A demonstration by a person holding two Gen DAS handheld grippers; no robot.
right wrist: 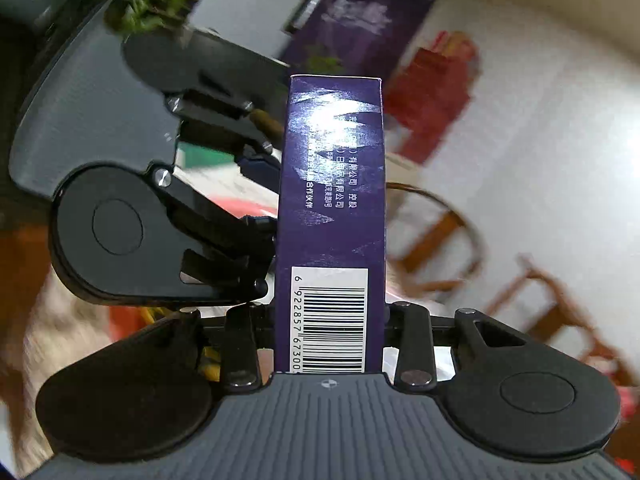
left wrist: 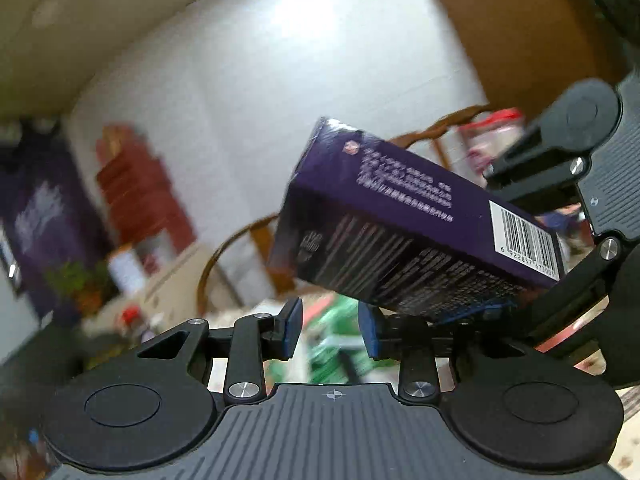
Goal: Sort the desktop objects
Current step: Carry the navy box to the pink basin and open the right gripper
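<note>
- A white wall fills most of the blurred background in both wrist views, with a brown wooden door at the upper right of the left wrist view.
- A dark purple hanging and a red hanging show against that wall; curved wooden chairs stand below it, all smeared by motion.
- The right gripper is clamped on the purple box at its barcode end, the box filling the gap between the fingers and projecting straight away from the camera.
- The same purple box, seen from the left wrist, hangs in mid-air, tilted, its far end up and to the left, its barcode end at the right gripper on the right edge of the frame.
- The left gripper sits just below the box, its blue-padded fingers apart with nothing between them; the right-hand finger lies close under the box's lower edge, and contact cannot be made out.
- Green and red shapes beneath the fingers are too blurred to identify.
</note>
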